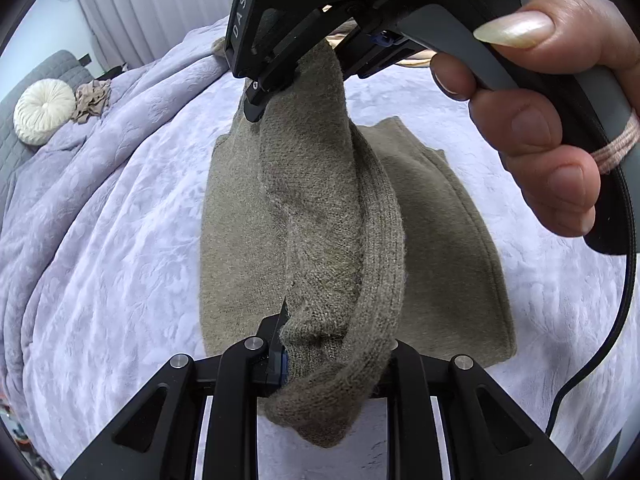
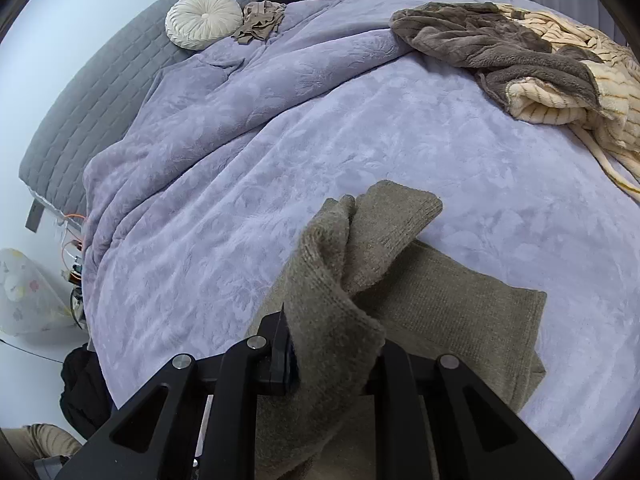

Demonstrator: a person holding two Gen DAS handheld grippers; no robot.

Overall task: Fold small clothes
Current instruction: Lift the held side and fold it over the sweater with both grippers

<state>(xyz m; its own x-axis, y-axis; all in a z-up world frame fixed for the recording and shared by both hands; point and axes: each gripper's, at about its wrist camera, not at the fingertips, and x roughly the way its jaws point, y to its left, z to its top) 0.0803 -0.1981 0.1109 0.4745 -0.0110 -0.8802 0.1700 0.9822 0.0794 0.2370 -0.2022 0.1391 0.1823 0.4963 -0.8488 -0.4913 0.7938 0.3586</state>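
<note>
**One knit garment lifted by two tongs over the bed**

One olive-brown knit garment [image 1: 248, 248] lies on the lavender bedspread [image 1: 100, 240], with a folded strip of its edge raised off the rest. Two tongs hold that strip. The left tongs [image 1: 332, 360] are clamped on the near end of the raised fold, and knit bunches between and over the fingers. The right tongs [image 1: 276, 84], held by the person's right hand [image 1: 560, 140], are pinched on the far end of the same strip. In the right wrist view, the right tongs [image 2: 332, 364] have the knit edge gripped between them, while the garment [image 2: 460, 312] spreads flat on the bedspread [image 2: 280, 140] beyond.

Farther up the bed are one round cream cushion [image 2: 204, 20], one small crumpled beige cloth [image 2: 260, 20] just beside it, and one heap of brown and cream striped fleece [image 2: 520, 60] well apart from the garment.
</note>
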